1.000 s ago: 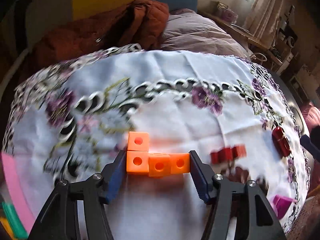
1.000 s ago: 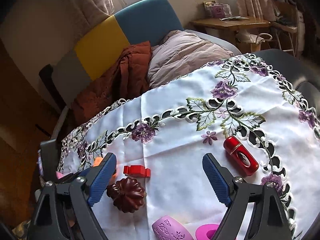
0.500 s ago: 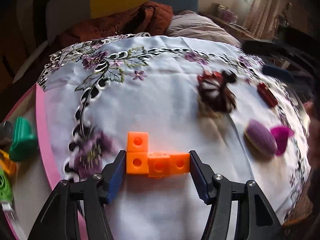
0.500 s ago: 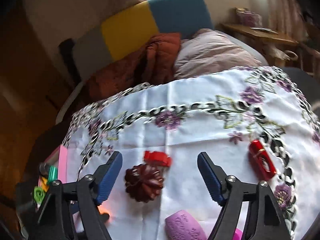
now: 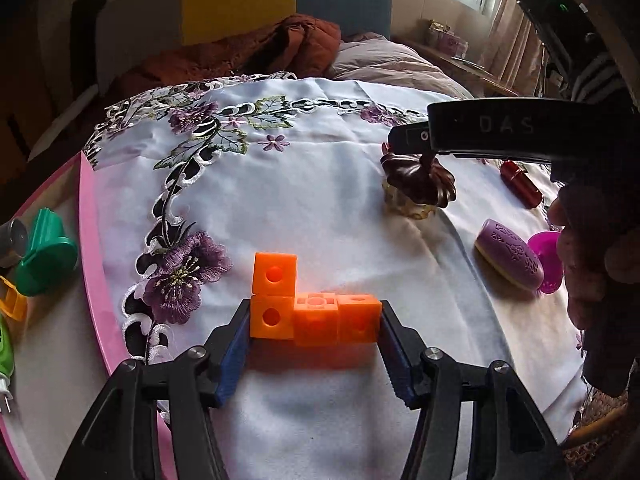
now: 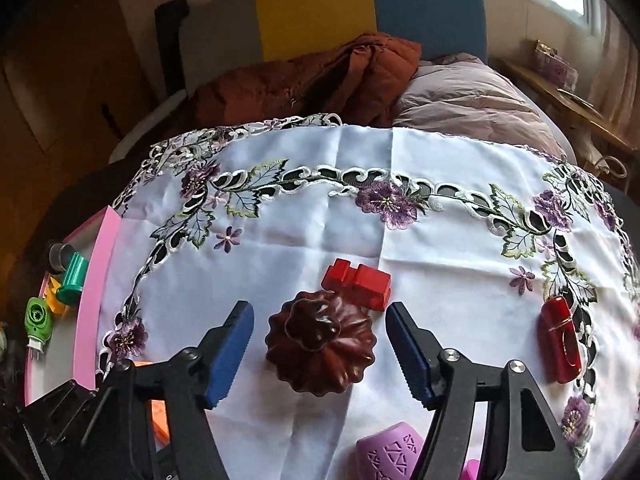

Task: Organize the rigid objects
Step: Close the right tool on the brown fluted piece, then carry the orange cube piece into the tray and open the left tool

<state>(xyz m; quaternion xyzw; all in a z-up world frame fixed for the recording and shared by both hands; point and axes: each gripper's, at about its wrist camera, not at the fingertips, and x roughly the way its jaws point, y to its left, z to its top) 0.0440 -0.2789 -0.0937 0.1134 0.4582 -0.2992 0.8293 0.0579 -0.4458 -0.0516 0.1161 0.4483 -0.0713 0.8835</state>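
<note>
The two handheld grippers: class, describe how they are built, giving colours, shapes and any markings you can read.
The left gripper and the right gripper look alike: black plastic arms with silver bolts, ending in blue pads with ribbed faces. From the left wrist view, the right one's black body bears pale letters, "DAS". A striped sleeve shows behind it.

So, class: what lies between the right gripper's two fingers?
The dark brown fluted mould, seen in the right wrist view; the closing right gripper straddles it, pads not yet touching.
</note>
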